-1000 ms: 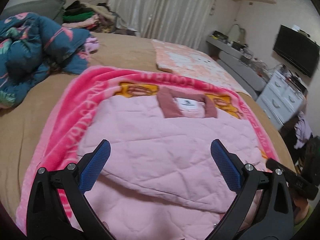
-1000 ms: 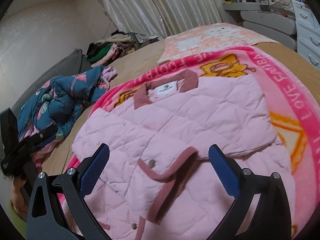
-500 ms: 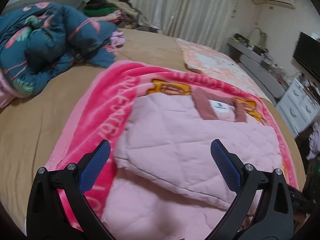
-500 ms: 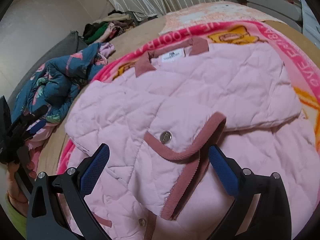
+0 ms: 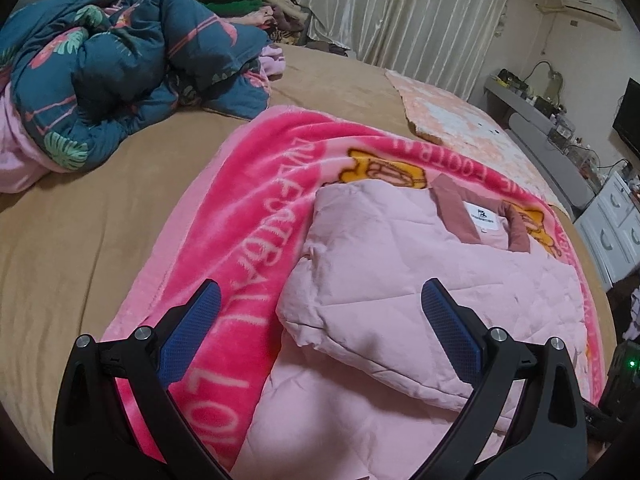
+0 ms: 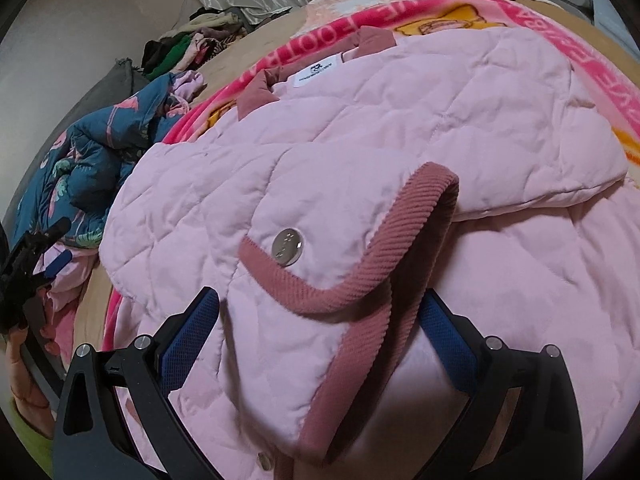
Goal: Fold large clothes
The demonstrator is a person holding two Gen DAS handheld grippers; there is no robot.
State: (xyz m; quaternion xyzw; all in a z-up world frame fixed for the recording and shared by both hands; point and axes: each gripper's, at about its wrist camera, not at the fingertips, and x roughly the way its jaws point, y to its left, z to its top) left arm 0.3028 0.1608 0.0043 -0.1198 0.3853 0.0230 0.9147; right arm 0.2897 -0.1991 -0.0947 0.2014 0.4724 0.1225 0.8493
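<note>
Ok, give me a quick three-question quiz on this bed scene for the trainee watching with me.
1. True or false: the left hand-held gripper is shut on the pale pink quilted jacket.
2. What does the jacket lie on? A) the bright pink fleece blanket with white lettering B) a wooden floor C) a grey sofa
3. Fill in: the round metal snap button sits on a flap edged with dusty-rose ______ trim.

Key
1. False: both of its blue pads stand wide apart, above the blanket and the jacket's folded edge.
2. A
3. Ribbed (corduroy-like); the right hand-held gripper is open around that flap.
</note>
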